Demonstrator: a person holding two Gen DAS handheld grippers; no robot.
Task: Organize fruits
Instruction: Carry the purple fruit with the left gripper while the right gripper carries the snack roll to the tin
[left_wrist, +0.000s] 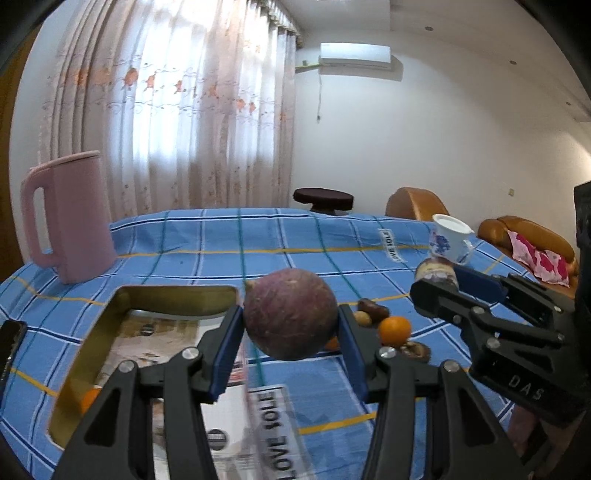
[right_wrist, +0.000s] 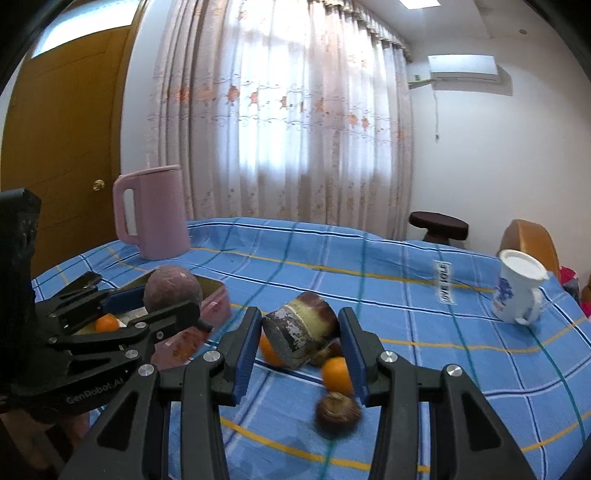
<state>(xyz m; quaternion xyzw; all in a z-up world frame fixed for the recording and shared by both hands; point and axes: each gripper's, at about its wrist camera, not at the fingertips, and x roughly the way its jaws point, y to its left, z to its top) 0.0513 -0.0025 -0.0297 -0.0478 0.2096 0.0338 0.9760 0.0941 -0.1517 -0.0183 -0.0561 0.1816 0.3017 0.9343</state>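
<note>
**Both grippers loaded above the blue checked cloth**

The left gripper has its jaws clenched on a round, dull purple fruit, which is held off the surface, just to the right of a shallow gold-rimmed rectangular tin tray. One small orange lies inside that tray, near its close left corner.

The right gripper has its jaws grasping a stubby brown and cream cylindrical piece with a flaking cut end, tilted on its side and lifted above a cluster of loose produce. Under it lie two small oranges, one at the left finger and one touching the right finger, and a blurred brown knobbly fruit nearer the camera.

Everything sits on a worktop covered in blue plaid cloth. A pink plastic jug with a handle stands at the far left, and a white mug with blue flowers at the far right.
</note>
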